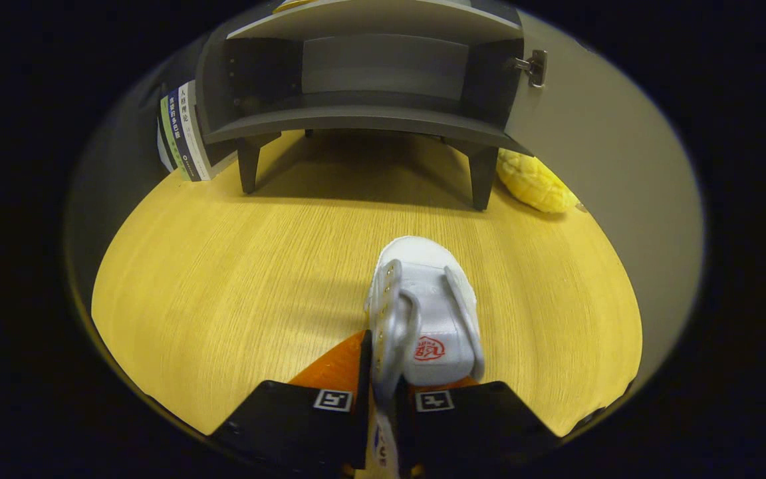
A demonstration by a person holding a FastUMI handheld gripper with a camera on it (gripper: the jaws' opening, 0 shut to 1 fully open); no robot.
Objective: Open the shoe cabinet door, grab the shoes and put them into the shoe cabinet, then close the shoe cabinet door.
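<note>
A pale yellow wood-grain bench (223, 266) is seen spread out beneath everything else. At the far side of the bench a dark grey shoe cabinet (363, 120) on short tapered legs is set, its interior open to view and showing a bare shelf. The cabinet's door (596, 146), light beige on its inner face, is swung out to the right of the cabinet, and a small metal hinge (534, 66) is seen at the upper right corner of the cabinet opening. To the left of the cabinet, a row of upright books with white, green and blue spines (180, 133) is stood against its side. To the right of the cabinet, just beside its right front leg, a yellow bumpy corn-shaped object (534, 183) is laid on the bench. Well in front of the cabinet, a small white shoe with silver trim, straps and a red mark on the tongue (423, 306) is held with its toe pointed toward the cabinet opening. The hand-held gripper (383, 399) is closed narrowly on the heel end of the shoe, the shoe's left side wall being pinched between both fingers.
</note>
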